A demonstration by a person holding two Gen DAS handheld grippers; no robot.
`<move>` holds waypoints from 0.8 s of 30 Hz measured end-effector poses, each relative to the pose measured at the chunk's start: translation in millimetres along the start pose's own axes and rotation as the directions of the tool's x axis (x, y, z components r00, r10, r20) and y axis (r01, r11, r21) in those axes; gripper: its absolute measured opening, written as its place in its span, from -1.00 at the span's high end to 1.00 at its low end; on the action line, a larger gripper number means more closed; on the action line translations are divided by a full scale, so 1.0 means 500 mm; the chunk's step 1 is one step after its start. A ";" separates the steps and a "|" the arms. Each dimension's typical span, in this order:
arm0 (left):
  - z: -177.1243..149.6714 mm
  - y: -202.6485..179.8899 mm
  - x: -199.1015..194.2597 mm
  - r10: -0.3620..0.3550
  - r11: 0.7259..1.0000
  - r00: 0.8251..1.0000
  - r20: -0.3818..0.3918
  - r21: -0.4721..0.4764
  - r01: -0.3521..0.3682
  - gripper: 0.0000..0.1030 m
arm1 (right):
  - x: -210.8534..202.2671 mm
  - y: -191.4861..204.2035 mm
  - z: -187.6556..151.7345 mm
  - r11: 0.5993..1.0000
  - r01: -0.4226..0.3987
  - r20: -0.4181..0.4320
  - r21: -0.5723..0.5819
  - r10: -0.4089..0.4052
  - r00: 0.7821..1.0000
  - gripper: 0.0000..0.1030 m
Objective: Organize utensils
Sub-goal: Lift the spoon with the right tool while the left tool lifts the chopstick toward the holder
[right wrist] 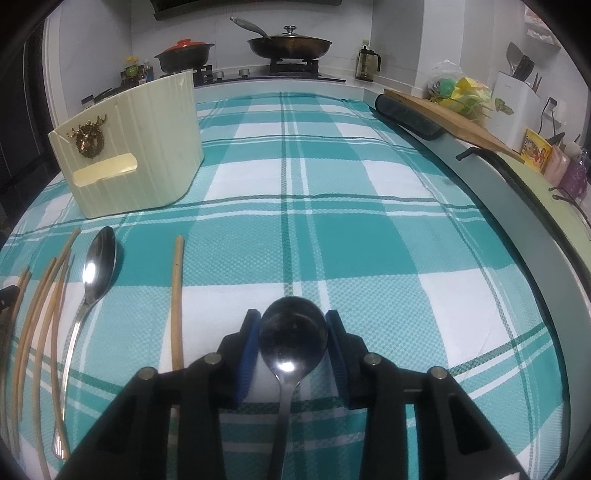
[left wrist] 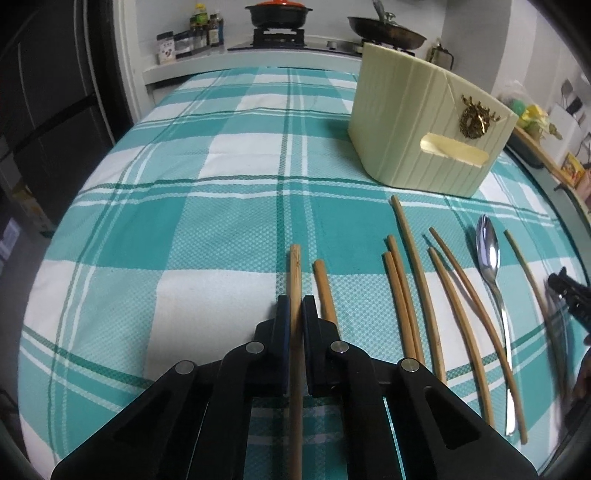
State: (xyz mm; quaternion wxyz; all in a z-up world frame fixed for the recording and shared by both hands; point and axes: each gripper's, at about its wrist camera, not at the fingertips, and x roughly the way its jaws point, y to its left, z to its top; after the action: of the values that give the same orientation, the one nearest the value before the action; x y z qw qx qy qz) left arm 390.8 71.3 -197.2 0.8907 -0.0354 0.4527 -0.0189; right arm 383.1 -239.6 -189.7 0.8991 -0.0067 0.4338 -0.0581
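My left gripper (left wrist: 295, 306) is shut on a wooden chopstick (left wrist: 295, 273) that runs between its fingers and points away over the checked cloth. Several more chopsticks (left wrist: 417, 266) and a steel spoon (left wrist: 489, 258) lie to its right. The cream utensil holder (left wrist: 424, 129) stands at the far right. My right gripper (right wrist: 293, 325) brackets the bowl of a dark spoon (right wrist: 293, 328), jaws close on both sides of it. To its left lie one chopstick (right wrist: 177, 295), the steel spoon (right wrist: 98, 266) and several chopsticks (right wrist: 44, 295). The holder (right wrist: 140, 147) stands at the far left.
The table is covered by a teal and white checked cloth (left wrist: 184, 221). Behind it is a stove with a red-lidded pot (left wrist: 279, 14) and a frying pan (right wrist: 290, 44). A cutting board (right wrist: 443, 110) and clutter sit along the right counter.
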 end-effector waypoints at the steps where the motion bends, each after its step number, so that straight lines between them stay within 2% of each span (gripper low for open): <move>1: 0.002 0.007 -0.008 -0.005 1.000 1.000 0.008 -0.015 0.005 0.90 | -0.005 0.002 -0.001 1.000 -0.006 0.004 -0.004 0.006 1.000 0.30; 9: 0.021 0.037 -0.106 -0.051 0.996 0.993 0.108 -0.067 0.058 0.90 | -0.065 0.019 0.008 0.997 -0.064 0.069 -0.033 0.066 0.995 0.30; 18: 0.040 0.050 -0.211 -0.105 0.988 0.974 0.202 -0.094 0.126 0.90 | -0.158 0.028 0.033 0.994 -0.096 0.170 -0.057 0.104 0.980 0.30; 24: 0.043 0.046 -0.286 -0.122 0.984 0.954 0.275 -0.092 0.152 0.90 | -0.204 0.026 0.036 0.992 -0.110 0.216 -0.059 0.120 0.969 0.30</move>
State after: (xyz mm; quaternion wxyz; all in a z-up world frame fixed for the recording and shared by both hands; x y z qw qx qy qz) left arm 323.9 104.7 -71.2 0.9369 -0.1189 0.3248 -0.0502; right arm 335.8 -216.0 -99.8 0.9430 -0.0087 0.3327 0.0053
